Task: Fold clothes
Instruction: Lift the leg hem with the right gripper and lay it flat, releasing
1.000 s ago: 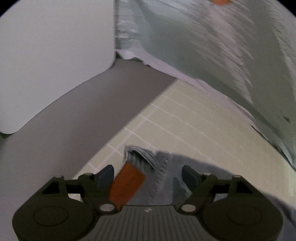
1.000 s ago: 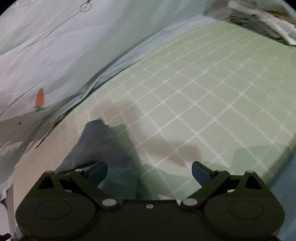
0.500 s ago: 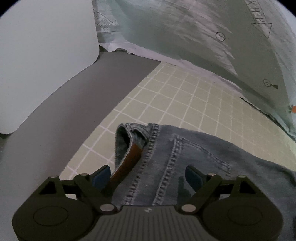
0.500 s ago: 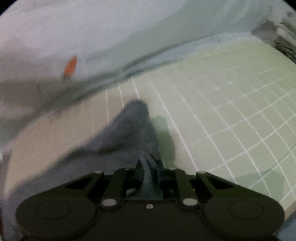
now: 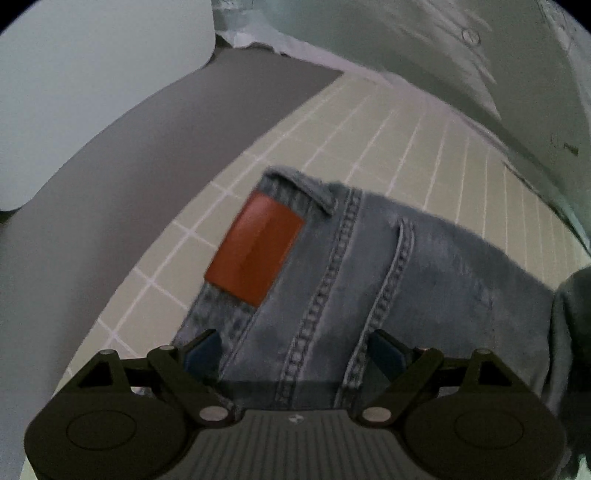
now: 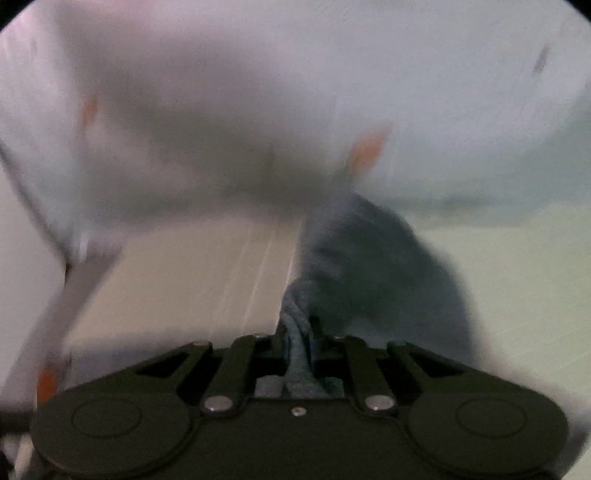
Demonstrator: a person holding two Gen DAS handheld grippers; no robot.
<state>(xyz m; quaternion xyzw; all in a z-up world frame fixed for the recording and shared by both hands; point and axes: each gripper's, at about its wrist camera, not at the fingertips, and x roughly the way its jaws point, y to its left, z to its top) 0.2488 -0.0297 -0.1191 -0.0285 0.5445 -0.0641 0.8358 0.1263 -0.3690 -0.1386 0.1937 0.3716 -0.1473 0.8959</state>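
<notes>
We see the jeans (image 5: 388, 280) lying on the gridded mat (image 5: 388, 136), their waistband end toward the mat's left edge, the patch (image 5: 255, 251) on it. The left claw (image 5: 295, 354) straddles the denim. Beyond the mat hangs a sheet (image 5: 424, 33). The right claw (image 6: 297, 347) pinches a fold of the jeans.

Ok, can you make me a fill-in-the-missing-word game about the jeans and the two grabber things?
1. The patch sewn on the jeans is colored ____.
2. The left gripper has its jaws ____.
3. The right gripper is shut on a bunch of the ____.
4. The jeans lie on a green mat marked with white ____.

Missing words: orange; open; jeans; lines
</notes>
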